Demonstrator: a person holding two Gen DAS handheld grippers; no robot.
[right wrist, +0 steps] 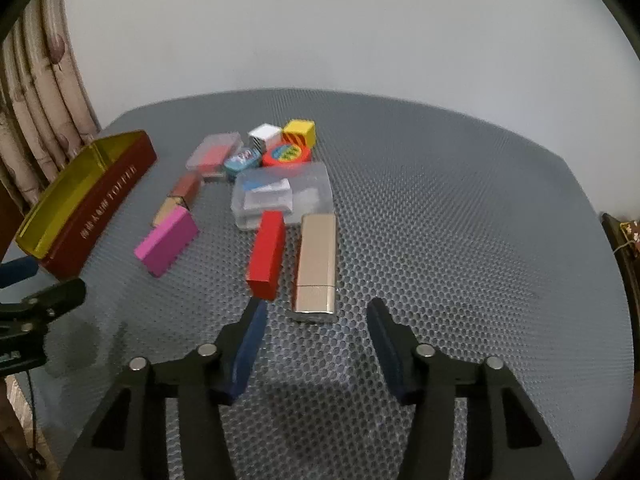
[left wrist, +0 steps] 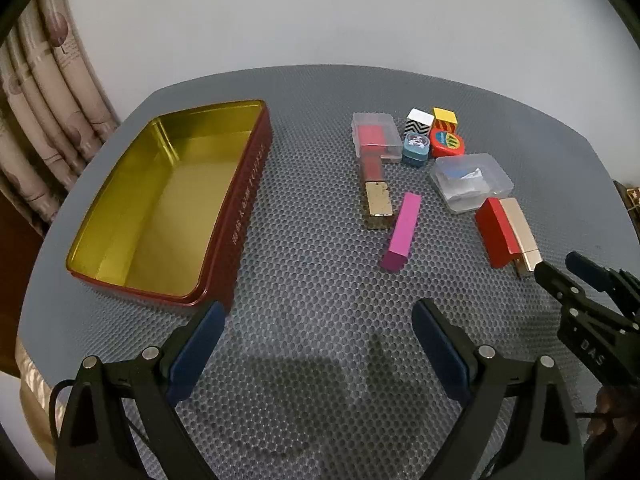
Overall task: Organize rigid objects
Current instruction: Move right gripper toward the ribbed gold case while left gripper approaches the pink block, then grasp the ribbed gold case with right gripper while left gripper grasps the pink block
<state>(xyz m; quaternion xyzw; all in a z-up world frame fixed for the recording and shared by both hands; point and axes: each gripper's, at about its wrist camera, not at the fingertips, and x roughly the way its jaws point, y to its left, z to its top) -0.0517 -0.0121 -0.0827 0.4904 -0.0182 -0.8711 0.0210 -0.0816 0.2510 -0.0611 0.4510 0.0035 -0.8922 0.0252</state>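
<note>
An open red tin (left wrist: 240, 216) with a gold inside lies empty at the left of the mat; in the right wrist view the tin (right wrist: 100, 208) sits at the far left. Right of it lie a pink block (left wrist: 402, 232), a red-and-gold case (left wrist: 376, 192), two clear plastic boxes (left wrist: 472, 182), small cubes (left wrist: 444, 118), a red block (right wrist: 267, 254) and a gold case (right wrist: 317, 264). My right gripper (right wrist: 316, 308) is open, its fingertips just short of the gold case's near end. My left gripper (left wrist: 320, 314) hangs open over bare mat, with nothing between its fingers.
A grey honeycomb mat (left wrist: 320, 288) covers the table. A patterned curtain (left wrist: 44, 100) hangs at the left and a pale wall stands behind. A blue tin (left wrist: 416, 148) and a red round tin (left wrist: 446, 142) sit among the cubes.
</note>
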